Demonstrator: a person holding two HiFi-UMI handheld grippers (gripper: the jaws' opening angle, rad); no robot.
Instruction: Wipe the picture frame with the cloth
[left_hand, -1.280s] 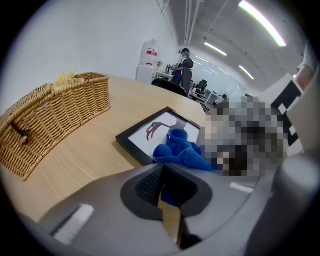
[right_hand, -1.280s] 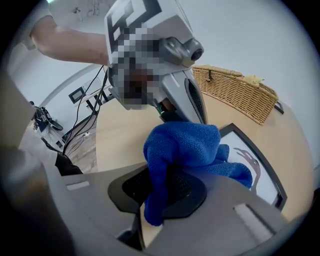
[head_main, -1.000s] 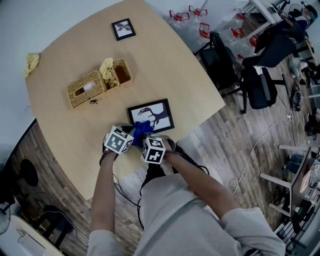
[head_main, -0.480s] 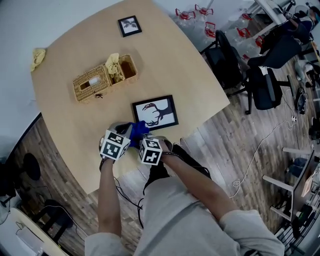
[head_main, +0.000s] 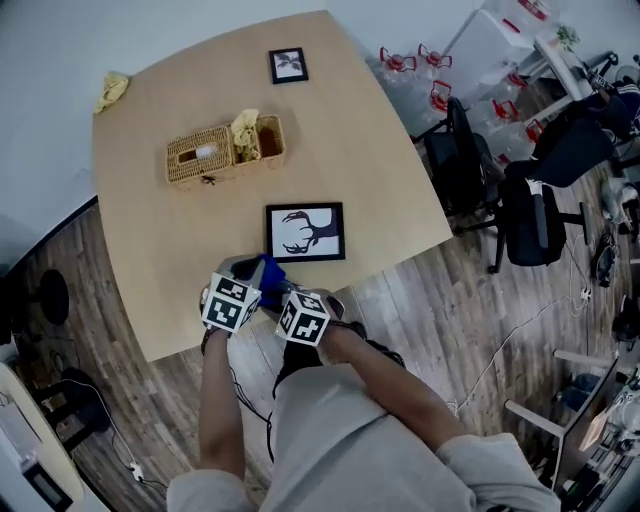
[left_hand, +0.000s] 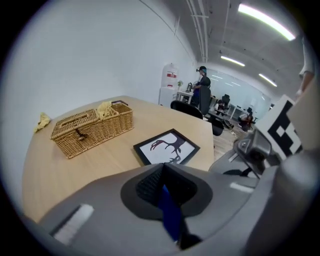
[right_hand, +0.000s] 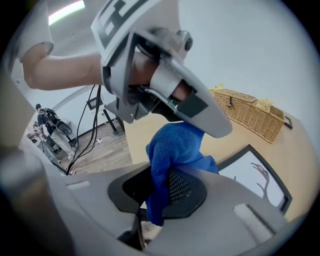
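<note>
The left gripper (head_main: 248, 272) and right gripper (head_main: 283, 288) each clench their fingers on one blue cloth (head_main: 270, 271), bunched just beside the picture frame (head_main: 305, 232), probably readying a wipe.

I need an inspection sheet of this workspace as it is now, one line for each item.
Surface: pale wooden table.
Job's things: picture frame lies flat; blue cloth held beside it.
Clutter: wicker basket, small frame, yellow rag.
Grippers: left gripper and right gripper, jaws shut on the blue cloth.
Cables: black cables hang to the floor.
Surroundings: office chairs, water jugs.
</note>
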